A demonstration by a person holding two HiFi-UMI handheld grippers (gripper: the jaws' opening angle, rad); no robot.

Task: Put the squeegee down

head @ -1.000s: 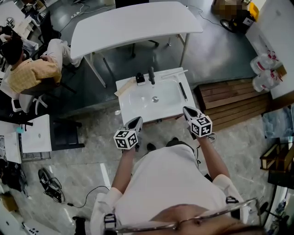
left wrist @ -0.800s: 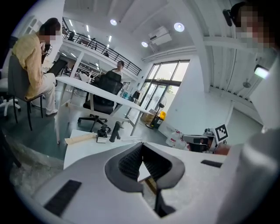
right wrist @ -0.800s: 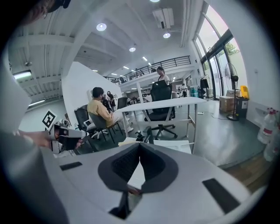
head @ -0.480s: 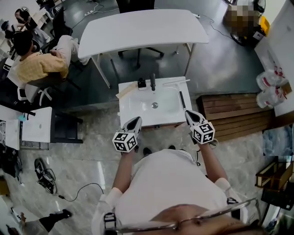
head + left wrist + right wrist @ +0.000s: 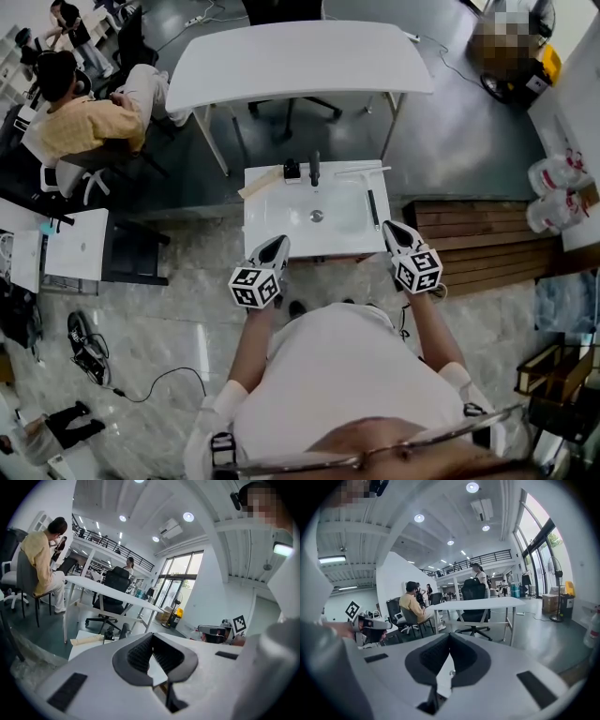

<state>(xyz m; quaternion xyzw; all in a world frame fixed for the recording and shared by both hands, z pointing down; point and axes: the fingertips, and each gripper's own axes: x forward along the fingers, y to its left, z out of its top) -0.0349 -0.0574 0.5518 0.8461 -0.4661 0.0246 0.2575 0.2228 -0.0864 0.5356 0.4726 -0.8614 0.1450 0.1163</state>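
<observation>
"Squeegee, where is it lying right now?"

"As far as I am reading the head view, it is lying flat as a dark slim bar along the right edge of the white sink top. Nothing is gripping it. Only the head view is showing it; neither gripper view is catching it."

"And what are the grippers doing?"

"The left gripper is hovering at the front left corner of the sink top. The right gripper is hovering at the front right corner, near the squeegee's near end. From above I am only seeing their tops and marker cubes. Their own views are showing the dark pads of each pair of jaws pressed together at the tips, with nothing pinched between them."

"What else are those views giving you?"

"The left gripper view is looking low across the sink top. It is showing the faucet and a pale wooden strip at the back left corner. Each gripper view is also showing the other gripper off to one side. Both are showing the long white table side-on, with a person in a yellow top sitting beyond it. The head view alone is showing the wooden boards on the floor to the right of the sink top."
</observation>
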